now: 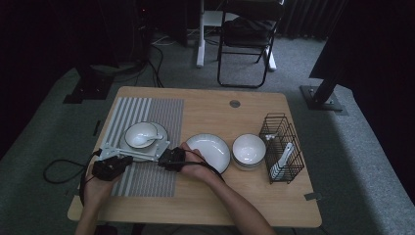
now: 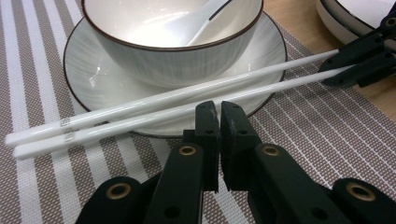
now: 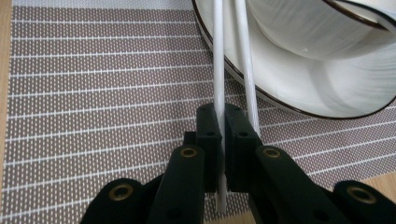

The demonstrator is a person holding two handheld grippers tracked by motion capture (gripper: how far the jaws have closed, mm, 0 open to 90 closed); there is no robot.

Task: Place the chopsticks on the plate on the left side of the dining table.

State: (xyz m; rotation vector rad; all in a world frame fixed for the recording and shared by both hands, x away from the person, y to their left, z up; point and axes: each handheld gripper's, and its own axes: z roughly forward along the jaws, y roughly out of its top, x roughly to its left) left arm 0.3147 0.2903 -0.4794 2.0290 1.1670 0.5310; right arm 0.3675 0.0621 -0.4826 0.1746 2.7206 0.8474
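Dark floor lies around a wooden table (image 1: 205, 200) with a striped mat (image 1: 147, 178) on its left side. On the mat sits a plate (image 1: 161, 134) with a bowl (image 1: 140, 133) and a spoon (image 1: 143, 140) in it. The right tongs (image 3: 223, 122) are clenched on one of two white chopsticks (image 2: 154, 109); the other lies just beside it. Both rest across the near edge of the plate. The left tongs (image 2: 219, 119) are closed on nothing, near the chopsticks. I think this place is nearly set; the chopsticks just need letting go. Another plate (image 1: 209, 152), a bowl stack (image 1: 248, 151) and a wire rack (image 1: 281, 147) wait on the right. Small marks on the chopsticks are too tiny to read.
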